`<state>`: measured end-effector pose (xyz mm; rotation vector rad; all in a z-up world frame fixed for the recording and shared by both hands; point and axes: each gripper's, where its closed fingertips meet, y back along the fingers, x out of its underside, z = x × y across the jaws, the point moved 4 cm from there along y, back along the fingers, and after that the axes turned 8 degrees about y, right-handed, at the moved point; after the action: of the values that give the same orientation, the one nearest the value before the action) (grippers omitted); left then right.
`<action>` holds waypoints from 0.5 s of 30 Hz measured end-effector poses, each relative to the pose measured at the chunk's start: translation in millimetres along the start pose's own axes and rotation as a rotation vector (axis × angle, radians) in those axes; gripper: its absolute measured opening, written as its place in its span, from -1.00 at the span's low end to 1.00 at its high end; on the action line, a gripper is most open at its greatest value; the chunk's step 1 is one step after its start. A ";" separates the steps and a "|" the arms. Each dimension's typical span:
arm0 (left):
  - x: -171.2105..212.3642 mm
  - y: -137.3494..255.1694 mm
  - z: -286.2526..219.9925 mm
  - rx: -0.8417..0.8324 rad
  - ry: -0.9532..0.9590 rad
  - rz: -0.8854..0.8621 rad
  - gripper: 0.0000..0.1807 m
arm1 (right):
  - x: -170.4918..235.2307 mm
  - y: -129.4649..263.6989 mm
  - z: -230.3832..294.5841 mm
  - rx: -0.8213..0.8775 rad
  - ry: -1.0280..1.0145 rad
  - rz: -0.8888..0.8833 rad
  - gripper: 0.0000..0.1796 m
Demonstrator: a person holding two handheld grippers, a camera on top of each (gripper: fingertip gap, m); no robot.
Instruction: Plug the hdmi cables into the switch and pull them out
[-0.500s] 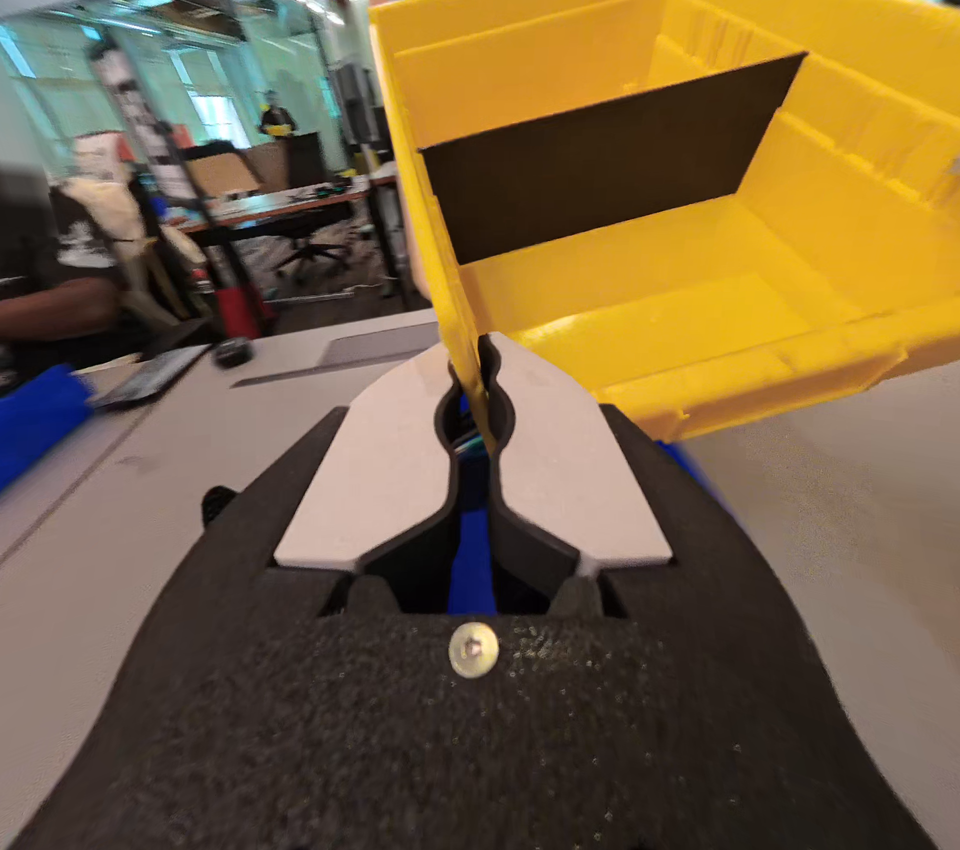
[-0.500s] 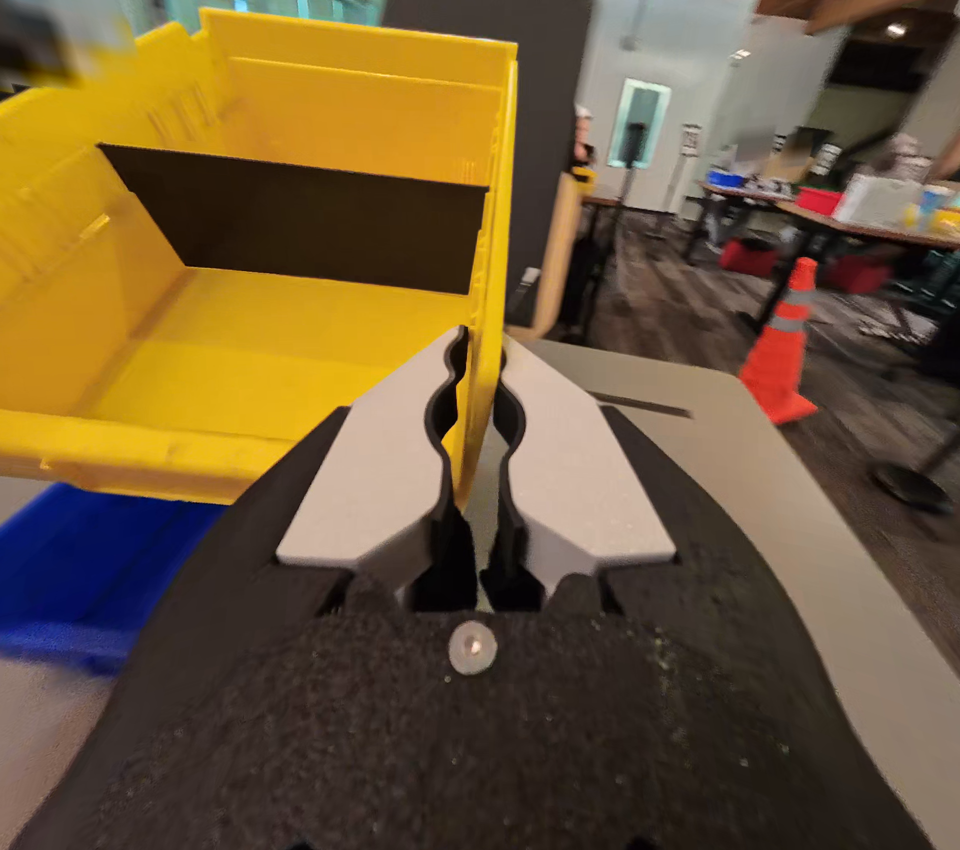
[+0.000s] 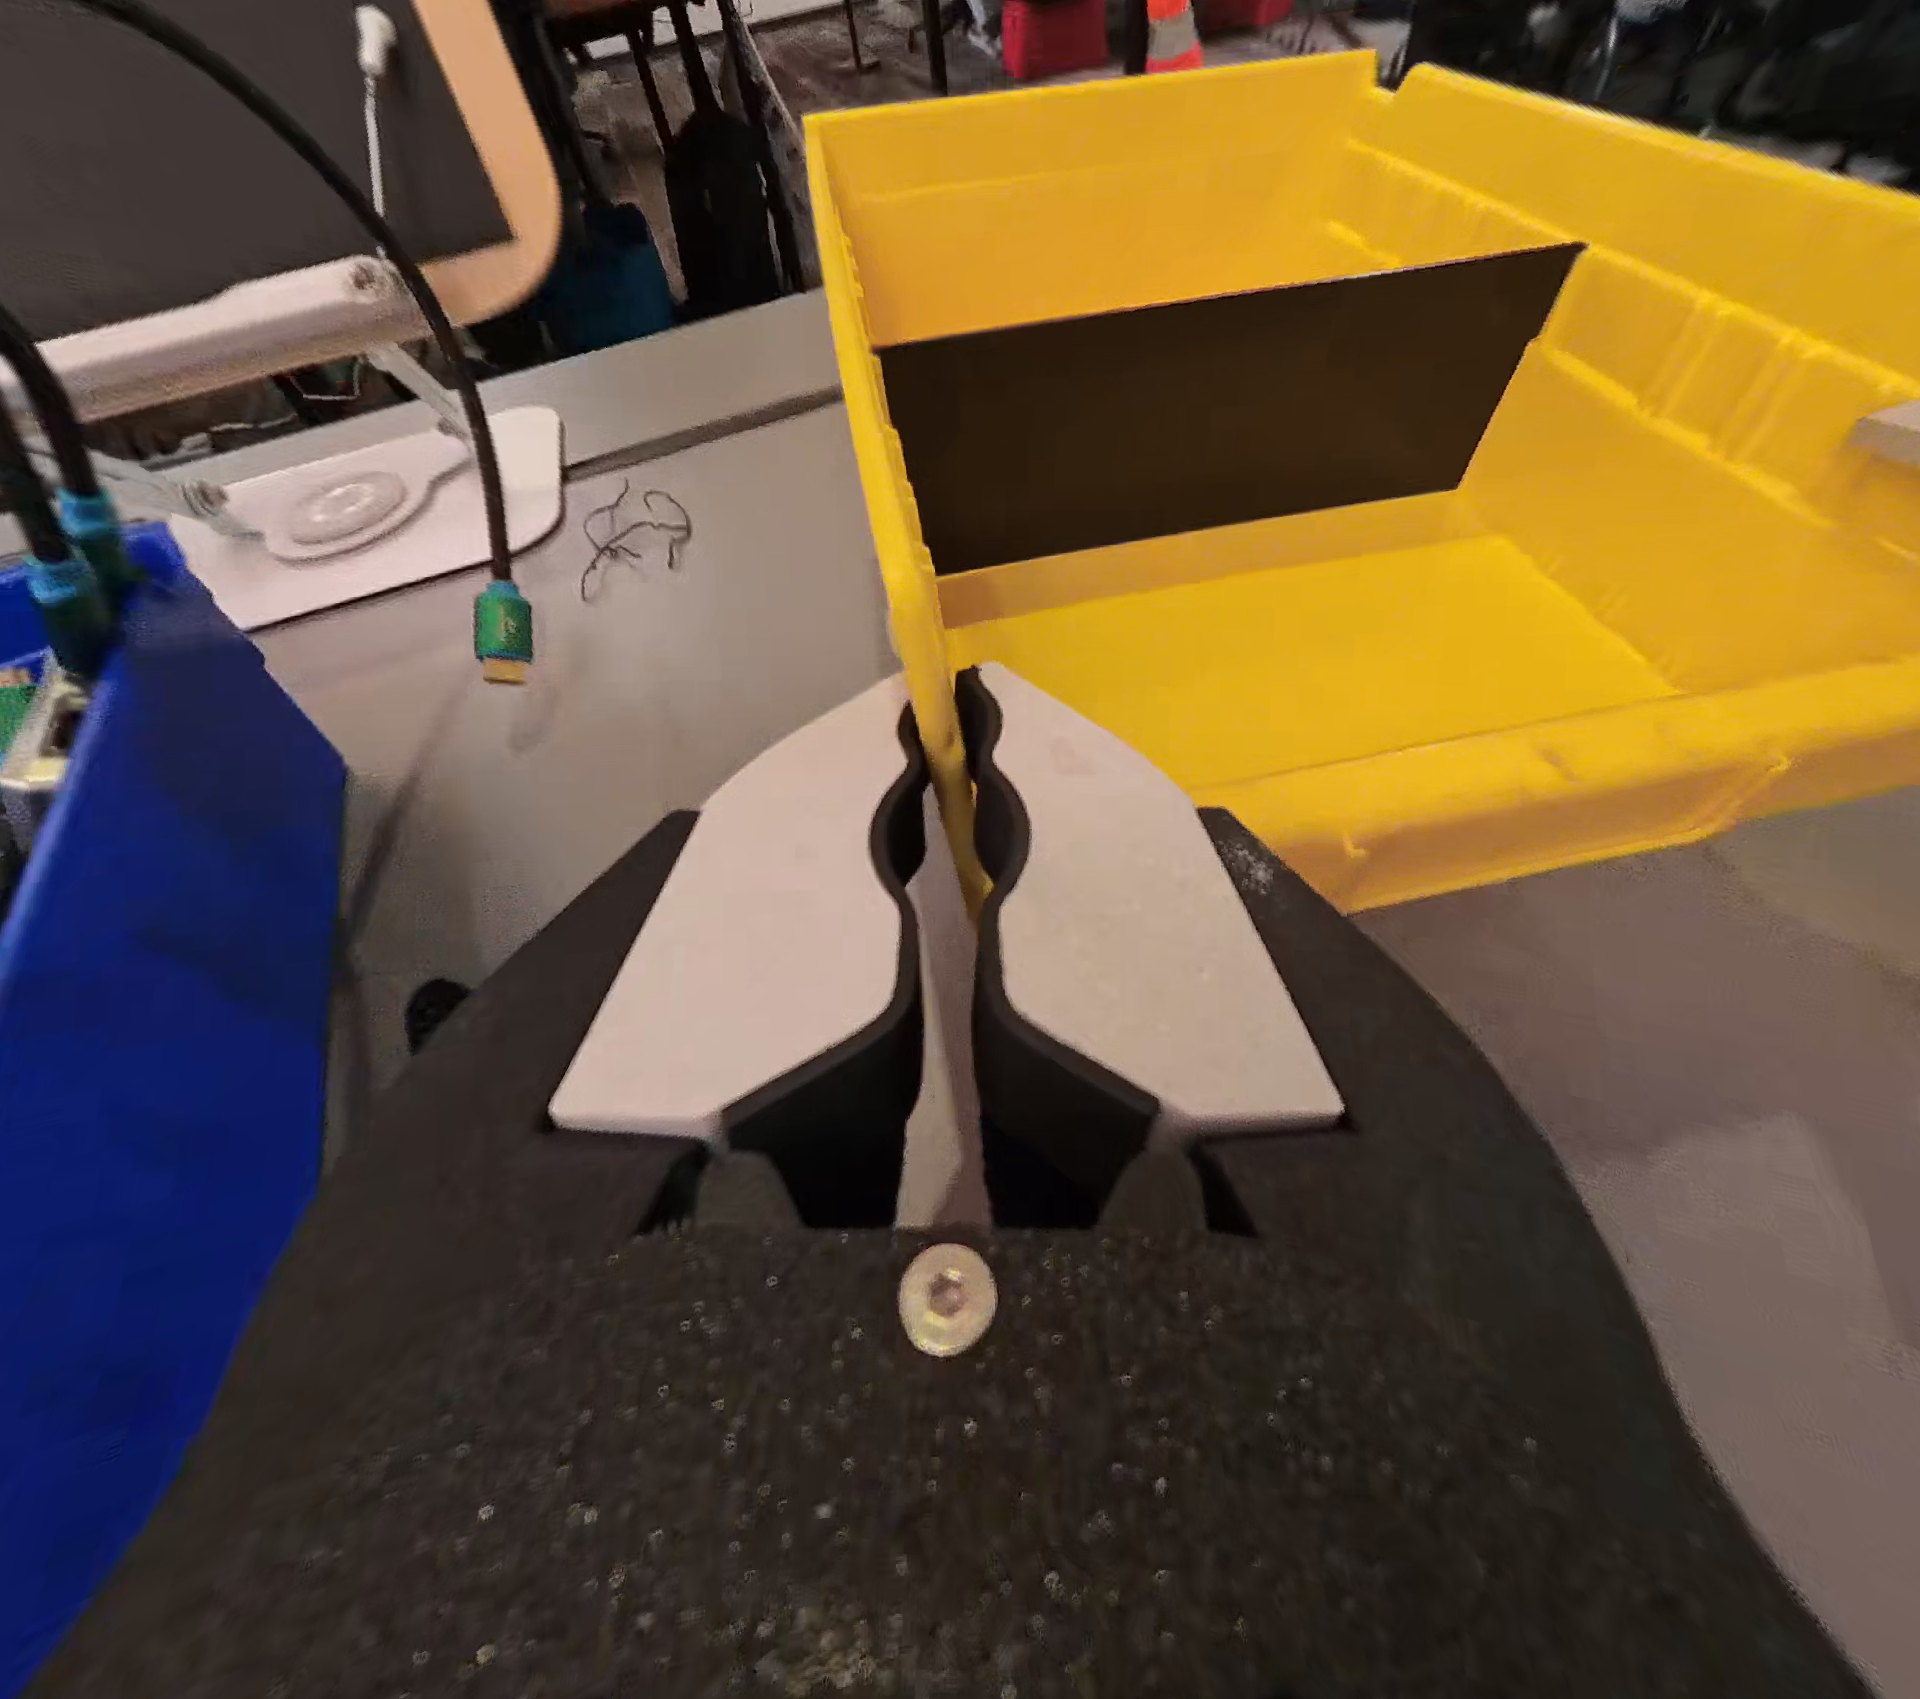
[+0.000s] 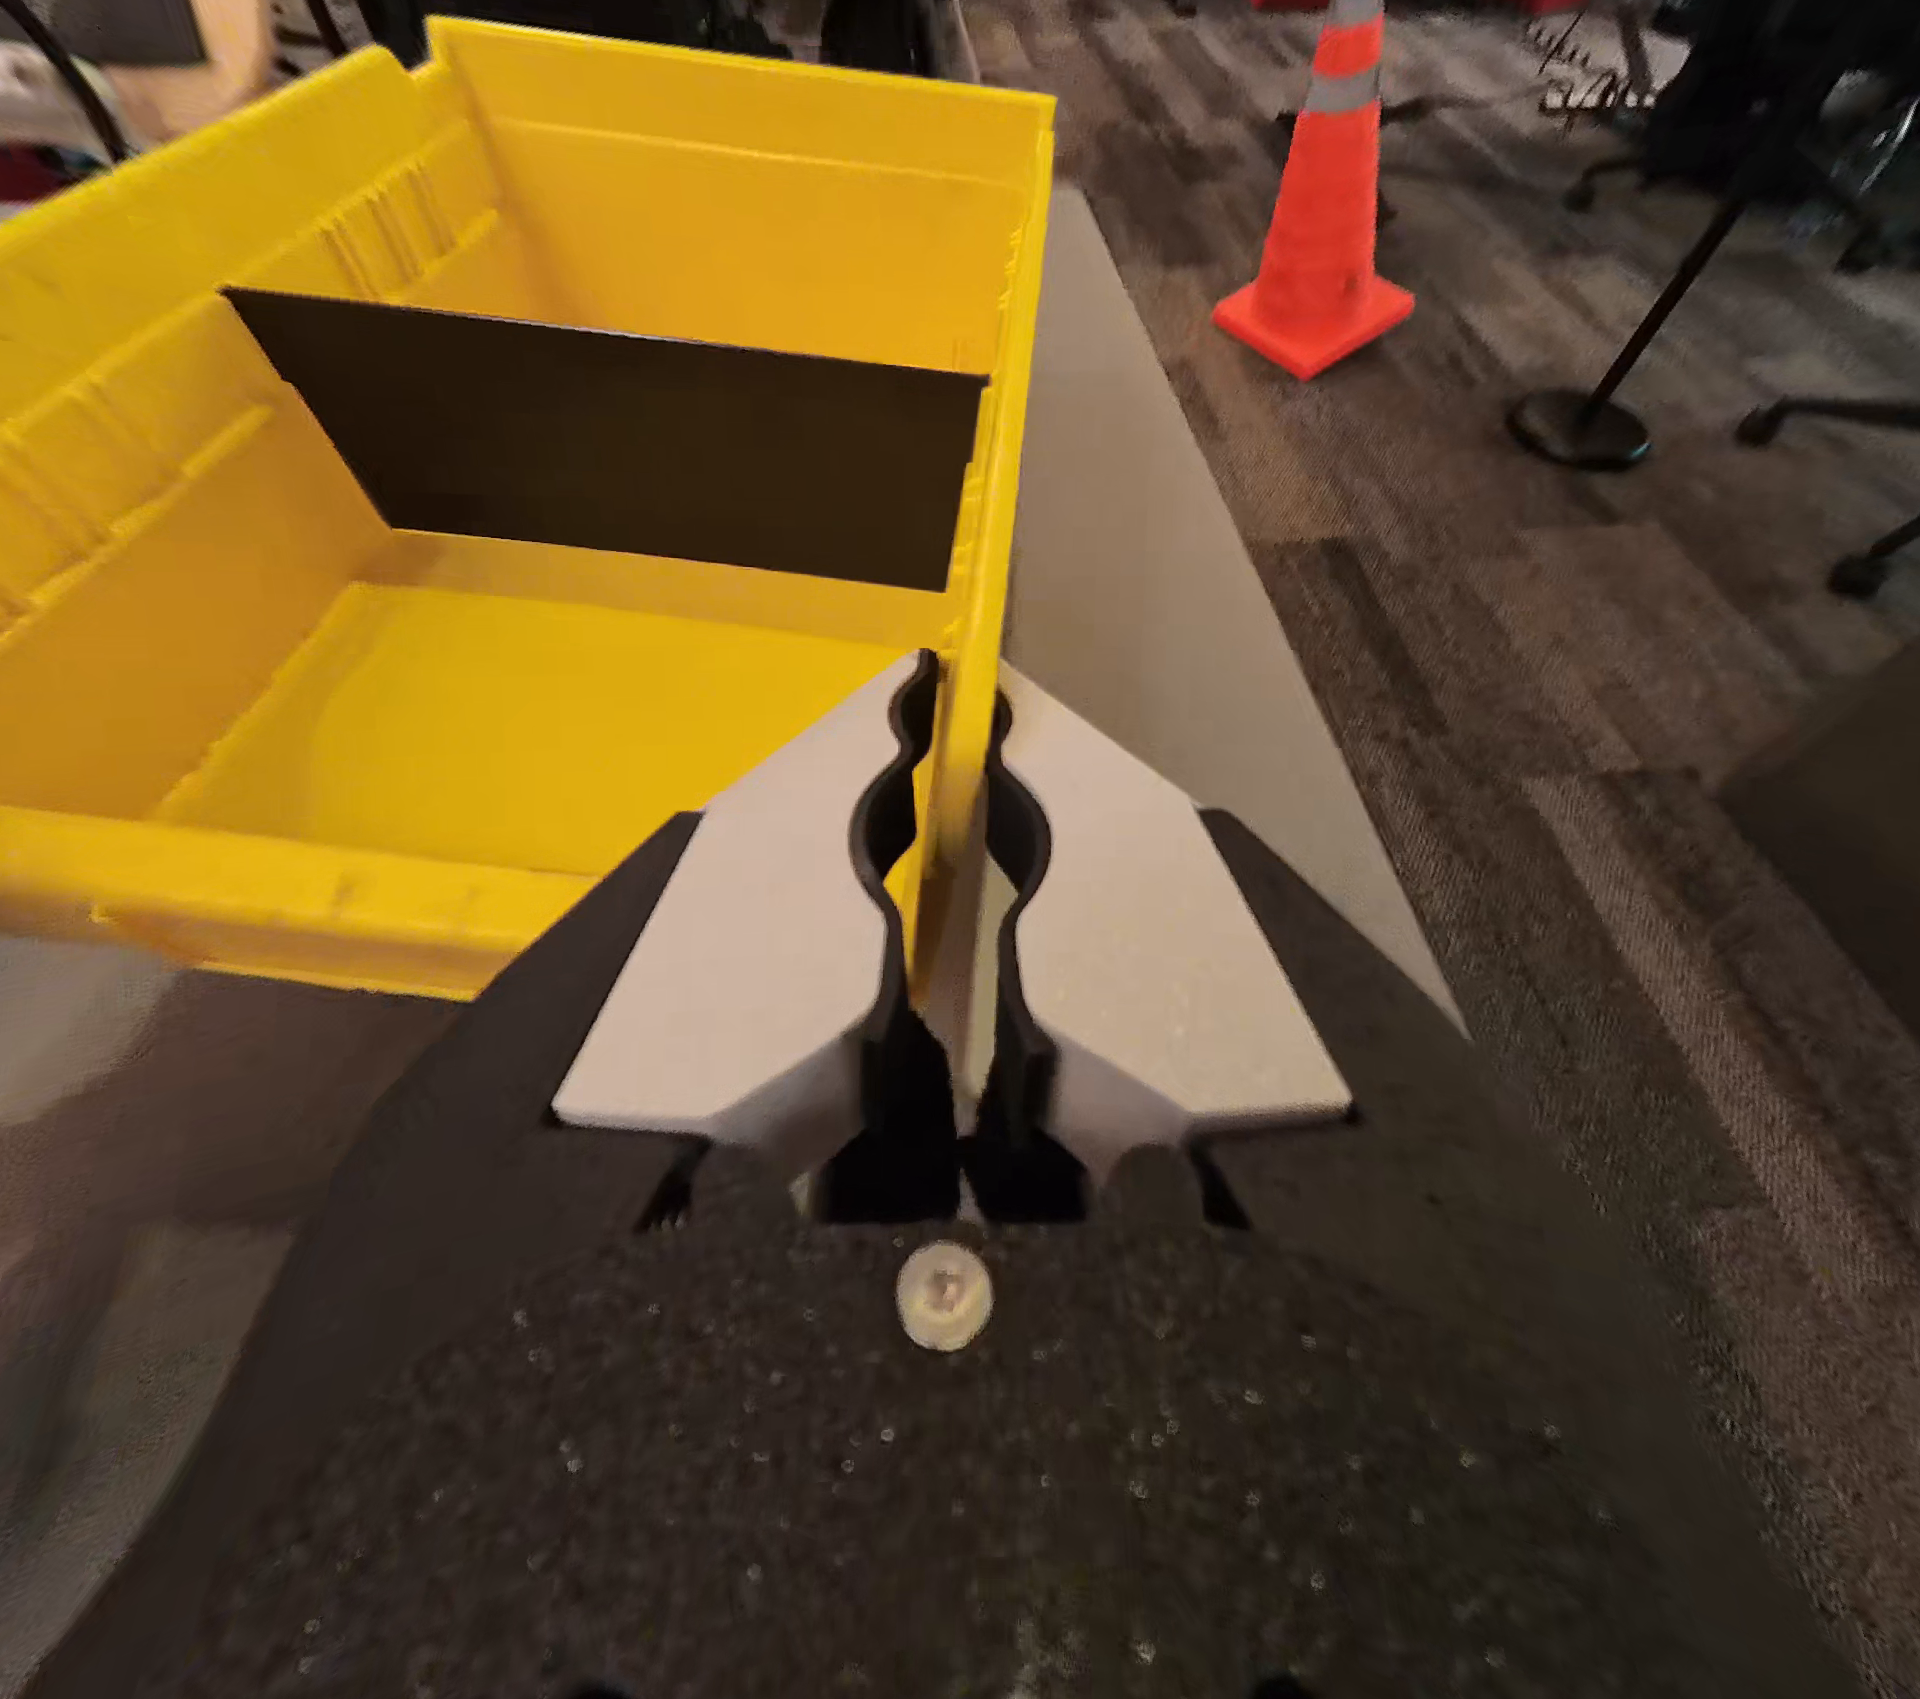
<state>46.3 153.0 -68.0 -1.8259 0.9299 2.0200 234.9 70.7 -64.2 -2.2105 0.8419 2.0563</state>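
left claw [image 3: 951, 740] clamped on yellow bin [image 3: 1351, 693] left wall | right claw [image 4: 961, 714] clamped on its right wall | hdmi cable [image 3: 503, 626] plug dangling over grey worktop [image 3: 644, 683], beside blue bin [image 3: 156, 922]

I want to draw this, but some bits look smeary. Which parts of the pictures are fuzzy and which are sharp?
Left wrist view: the blue bin at the edge is smeared, while the yellow bin and the left gripper are sharp. Right wrist view: the yellow bin's near left lip and the table blur, while the orange cone stays fairly crisp.
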 end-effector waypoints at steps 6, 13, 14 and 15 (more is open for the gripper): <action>39.4 -4.1 -7.0 -0.014 -0.004 0.061 -0.94 | 27.4 -19.4 0.4 -0.013 0.019 0.031 -0.94; 34.2 32.7 -12.6 0.185 -0.060 0.096 -0.70 | 34.9 -17.6 -3.0 0.025 -0.022 0.047 -0.72; 25.7 48.1 -4.4 0.214 -0.054 0.073 -0.68 | 29.3 -10.3 -3.0 0.040 -0.024 0.032 -0.70; 17.0 65.1 6.9 0.246 -0.035 0.048 -0.67 | 20.5 -0.9 -1.1 0.053 -0.027 0.009 -0.67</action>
<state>-0.3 104.0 -66.0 -1.6463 1.1642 1.8626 236.2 63.4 -83.4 -2.1515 0.8943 2.0380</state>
